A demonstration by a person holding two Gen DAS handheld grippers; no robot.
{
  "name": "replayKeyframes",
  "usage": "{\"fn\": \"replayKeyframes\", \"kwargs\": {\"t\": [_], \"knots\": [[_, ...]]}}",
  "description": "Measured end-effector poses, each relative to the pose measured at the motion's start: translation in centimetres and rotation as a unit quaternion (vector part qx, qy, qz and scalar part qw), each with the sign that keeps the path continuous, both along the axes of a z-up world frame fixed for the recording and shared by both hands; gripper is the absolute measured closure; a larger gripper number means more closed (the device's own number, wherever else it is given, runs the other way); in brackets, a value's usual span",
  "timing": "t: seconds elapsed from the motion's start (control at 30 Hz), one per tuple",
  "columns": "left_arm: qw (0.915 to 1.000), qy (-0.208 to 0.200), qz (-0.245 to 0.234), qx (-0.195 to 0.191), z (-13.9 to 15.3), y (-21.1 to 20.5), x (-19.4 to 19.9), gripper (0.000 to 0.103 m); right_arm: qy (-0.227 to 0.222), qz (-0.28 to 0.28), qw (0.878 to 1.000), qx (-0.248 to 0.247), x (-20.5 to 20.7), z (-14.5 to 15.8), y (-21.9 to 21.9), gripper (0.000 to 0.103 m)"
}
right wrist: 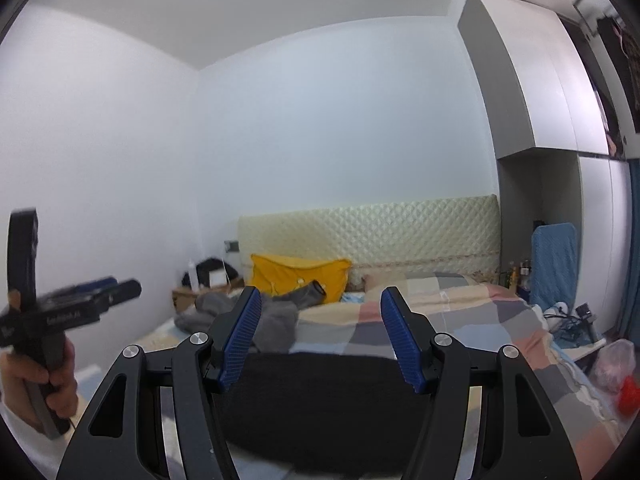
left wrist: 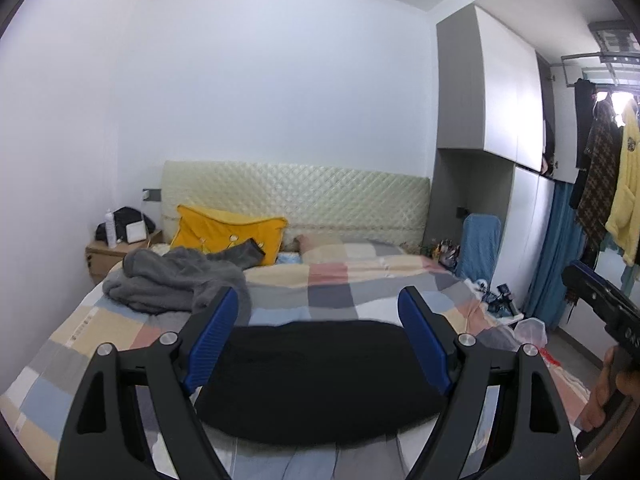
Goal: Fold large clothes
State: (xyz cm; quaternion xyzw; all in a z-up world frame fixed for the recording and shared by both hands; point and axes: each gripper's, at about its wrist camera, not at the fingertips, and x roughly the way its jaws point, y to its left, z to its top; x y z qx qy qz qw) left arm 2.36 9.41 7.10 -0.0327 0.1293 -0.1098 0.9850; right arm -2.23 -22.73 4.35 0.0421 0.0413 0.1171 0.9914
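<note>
A: Left wrist view?
B: The left gripper (left wrist: 318,312) has its jaws apart, above a black garment (left wrist: 320,376) folded flat on the near end of the checked bed (left wrist: 340,280); a grey garment (left wrist: 176,280) lies crumpled far left.

A: Right wrist view?
B: The right gripper (right wrist: 320,316) is also spread, holding nothing, above the same black garment (right wrist: 320,396).

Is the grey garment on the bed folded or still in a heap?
Still in a heap: the grey garment lies crumpled near the yellow pillow, one sleeve flung out, no neat edges.

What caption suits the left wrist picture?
Open left gripper above a folded black garment on a checked bedspread.
</note>
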Motion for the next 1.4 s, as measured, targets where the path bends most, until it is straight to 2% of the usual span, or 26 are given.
{"fn": "replayKeyframes", "kwargs": {"t": [0.1,0.3,0.53,0.83,1.0,1.23,1.3,1.37,1.4], "knots": [[0.9997,0.022,0.008,-0.006,-1.8,-0.1,-0.8,0.021,0.016,-0.006,1.000,-0.011,-0.6,-1.2,0.7,0.042],[0.9945,0.104,-0.001,-0.004,-7.5,-1.2,-0.9,0.021,0.039,-0.035,0.997,-0.053,-2.0,-4.5,1.5,0.038],[0.9899,0.142,0.007,0.002,-10.9,-2.2,-1.8,0.021,0.109,-0.028,0.993,-0.034,-2.4,-8.9,2.1,0.038],[0.9868,0.162,0.010,0.001,-11.8,-2.3,-1.9,0.021,0.128,-0.022,0.991,-0.025,-2.6,-10.8,3.1,0.038],[0.9872,0.150,0.043,0.031,-11.6,-2.4,-1.9,0.021,0.135,-0.028,0.990,-0.016,-2.0,-11.6,3.1,0.038],[0.9863,0.159,0.030,0.031,-12.3,-2.7,-1.5,0.021,0.149,-0.035,0.988,-0.014,-1.3,-12.5,3.0,0.038],[0.9856,0.164,0.028,0.031,-12.4,-2.9,-1.2,0.021,0.148,-0.039,0.988,-0.017,-1.3,-12.4,2.9,0.035],[0.9850,0.167,0.028,0.033,-12.4,-3.0,-0.8,0.021,0.146,-0.043,0.988,-0.014,-1.1,-12.5,2.8,0.027],[0.9850,0.167,0.029,0.033,-12.5,-3.0,-0.8,0.021,0.146,-0.046,0.988,-0.011,-1.1,-12.4,2.6,0.027]]}}
